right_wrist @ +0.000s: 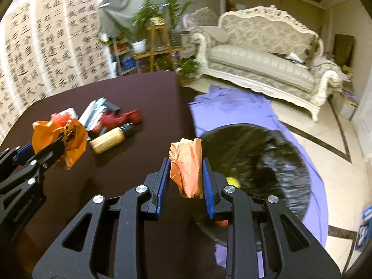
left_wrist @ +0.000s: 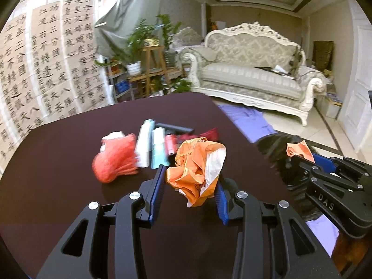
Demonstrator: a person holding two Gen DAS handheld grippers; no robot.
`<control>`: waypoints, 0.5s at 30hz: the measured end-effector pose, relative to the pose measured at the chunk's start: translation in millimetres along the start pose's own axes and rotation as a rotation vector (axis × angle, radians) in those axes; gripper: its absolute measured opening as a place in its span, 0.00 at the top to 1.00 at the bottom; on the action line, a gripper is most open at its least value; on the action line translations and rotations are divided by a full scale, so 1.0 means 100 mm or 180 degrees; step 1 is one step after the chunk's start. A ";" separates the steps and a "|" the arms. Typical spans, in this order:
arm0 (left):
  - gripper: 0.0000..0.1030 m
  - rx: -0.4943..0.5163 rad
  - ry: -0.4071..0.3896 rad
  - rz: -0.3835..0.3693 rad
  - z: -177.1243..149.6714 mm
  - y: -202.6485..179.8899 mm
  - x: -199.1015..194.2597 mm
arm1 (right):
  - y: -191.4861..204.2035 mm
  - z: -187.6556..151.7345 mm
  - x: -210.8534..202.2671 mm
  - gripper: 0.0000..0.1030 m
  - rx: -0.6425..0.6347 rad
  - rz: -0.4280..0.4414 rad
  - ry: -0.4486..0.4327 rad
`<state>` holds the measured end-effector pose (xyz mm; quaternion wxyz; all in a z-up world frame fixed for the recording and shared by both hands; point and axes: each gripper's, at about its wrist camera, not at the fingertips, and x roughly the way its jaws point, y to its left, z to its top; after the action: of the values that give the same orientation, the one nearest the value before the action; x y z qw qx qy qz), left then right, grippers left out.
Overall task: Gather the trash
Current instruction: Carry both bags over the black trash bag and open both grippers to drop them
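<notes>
My left gripper (left_wrist: 190, 174) is shut on a crumpled orange plastic bag (left_wrist: 195, 165) and holds it above the dark table (left_wrist: 58, 162); it also shows in the right wrist view (right_wrist: 58, 139). My right gripper (right_wrist: 184, 162) is shut on a folded orange paper scrap (right_wrist: 187, 165) at the table's right edge, next to the open black trash bag (right_wrist: 255, 153). The scrap also shows in the left wrist view (left_wrist: 300, 150). On the table lie a red mesh net (left_wrist: 114, 158), white and teal packets (left_wrist: 151, 146), red items (right_wrist: 125, 117) and a wooden-coloured bottle (right_wrist: 108, 140).
The black trash bag stands on a purple sheet (right_wrist: 232, 107) on the tiled floor right of the table. A white sofa (left_wrist: 251, 69), a wooden plant stand (left_wrist: 153, 67) and calligraphy sheets (left_wrist: 46, 58) lie beyond the table.
</notes>
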<state>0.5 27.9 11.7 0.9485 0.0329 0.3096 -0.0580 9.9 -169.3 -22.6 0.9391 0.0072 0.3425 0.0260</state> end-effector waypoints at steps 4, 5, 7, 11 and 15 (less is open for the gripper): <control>0.62 0.0103 -0.0056 -0.0140 0.07 -0.26 0.05 | -0.24 -0.01 -0.03 0.74 0.0110 -0.0177 -0.0036; 0.62 0.0120 -0.0068 -0.0171 0.08 -0.32 0.06 | -0.30 -0.01 -0.04 0.74 0.0134 -0.0214 -0.0046; 0.62 0.0173 -0.0094 -0.0222 0.10 -0.44 0.09 | -0.38 -0.02 -0.04 0.74 0.0166 -0.0266 -0.0064; 0.62 0.0271 -0.0073 -0.0317 0.15 -0.68 0.19 | -0.54 -0.01 -0.03 0.74 0.0224 -0.0358 -0.0104; 0.62 0.0371 -0.0040 -0.0355 0.18 -0.85 0.30 | -0.67 -0.01 0.00 0.74 0.0282 -0.0399 -0.0126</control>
<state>23.9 -61.1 5.6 0.9422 0.0704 0.3011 -0.1288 12.2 -236.4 -26.1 0.9443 0.0279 0.3244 -0.0483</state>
